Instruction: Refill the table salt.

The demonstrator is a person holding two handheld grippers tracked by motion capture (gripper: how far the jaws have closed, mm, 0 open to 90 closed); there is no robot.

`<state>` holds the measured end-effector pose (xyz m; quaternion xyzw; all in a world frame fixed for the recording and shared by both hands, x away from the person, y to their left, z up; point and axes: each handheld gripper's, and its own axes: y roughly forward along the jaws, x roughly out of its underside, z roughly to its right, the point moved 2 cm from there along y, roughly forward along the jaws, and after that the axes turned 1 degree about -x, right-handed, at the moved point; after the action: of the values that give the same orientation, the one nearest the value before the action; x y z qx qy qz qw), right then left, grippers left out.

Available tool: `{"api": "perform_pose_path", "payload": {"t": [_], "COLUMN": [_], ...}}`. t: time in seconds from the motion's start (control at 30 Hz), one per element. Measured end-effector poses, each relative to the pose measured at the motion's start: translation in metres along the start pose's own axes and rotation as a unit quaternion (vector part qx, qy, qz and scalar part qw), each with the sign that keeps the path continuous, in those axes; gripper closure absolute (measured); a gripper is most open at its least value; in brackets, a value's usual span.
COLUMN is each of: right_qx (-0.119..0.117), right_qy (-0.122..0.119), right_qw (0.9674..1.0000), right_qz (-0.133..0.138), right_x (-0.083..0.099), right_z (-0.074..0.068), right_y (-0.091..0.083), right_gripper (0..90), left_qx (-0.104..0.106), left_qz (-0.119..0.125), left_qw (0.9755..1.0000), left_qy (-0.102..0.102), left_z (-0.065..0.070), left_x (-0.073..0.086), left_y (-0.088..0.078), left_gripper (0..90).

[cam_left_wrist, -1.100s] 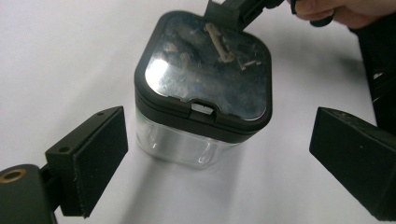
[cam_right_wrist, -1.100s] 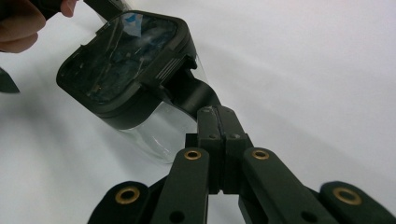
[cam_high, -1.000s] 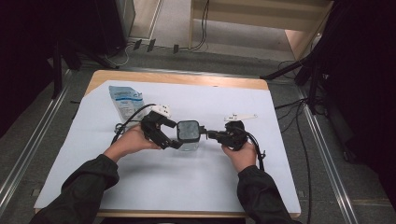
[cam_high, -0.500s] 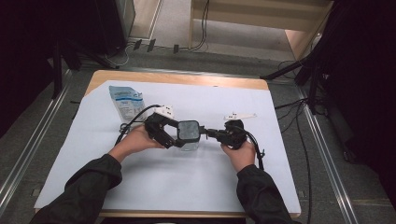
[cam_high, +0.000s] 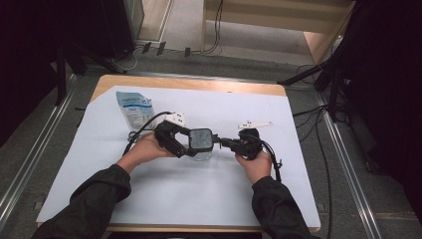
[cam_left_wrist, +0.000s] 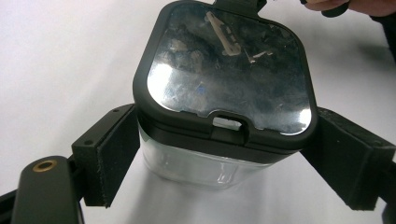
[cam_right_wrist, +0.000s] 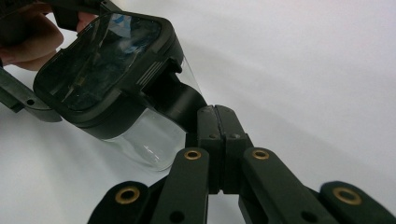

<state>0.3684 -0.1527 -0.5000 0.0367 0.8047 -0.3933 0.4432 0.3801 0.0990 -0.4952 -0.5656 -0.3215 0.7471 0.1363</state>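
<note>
My left gripper (cam_high: 191, 147) has its fingers (cam_left_wrist: 109, 156) clamped on the two sides of a clear square container (cam_high: 201, 144) with a black-rimmed lid (cam_left_wrist: 229, 70) (its glossy top mirrors the room), which sits near the middle of the white-covered table (cam_high: 209, 194). My right gripper (cam_high: 222, 143) comes in from the opposite side, its fingers (cam_right_wrist: 217, 126) pressed flat together with their tips against the lid's black edge tab (cam_right_wrist: 180, 100); I cannot tell whether they pinch it. A blue-and-white pouch (cam_high: 132, 107) lies well apart, toward the table's far left corner.
</note>
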Motion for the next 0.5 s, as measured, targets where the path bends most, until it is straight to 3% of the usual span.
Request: {"api": "perform_pose_path", "payload": {"t": [0.17, 0.27, 0.5], "right_qx": [-0.001, 0.0, -0.001], "right_qy": [0.002, 0.001, 0.001], "right_qw": [1.0, 1.0, 1.0], "right_qz": [-0.001, -0.001, -0.002], "right_x": [-0.0001, 0.0, 0.0001], "right_z": [-0.0001, -0.0001, 0.0002], "right_y": [-0.0001, -0.0001, 0.0001], "right_gripper": [90.0, 90.0, 90.0], "left_qx": [-0.015, -0.011, -0.015], "left_qz": [-0.006, 0.006, 0.003], "left_qw": [0.9998, 0.9999, 0.9999], "left_qy": [0.008, 0.002, -0.003], "left_z": [0.0035, 0.0031, 0.0052], "left_x": [-0.0035, -0.0047, -0.0077], "left_y": [-0.0033, -0.0057, -0.0085], "left_gripper": [15.2, 15.3, 15.5]}}
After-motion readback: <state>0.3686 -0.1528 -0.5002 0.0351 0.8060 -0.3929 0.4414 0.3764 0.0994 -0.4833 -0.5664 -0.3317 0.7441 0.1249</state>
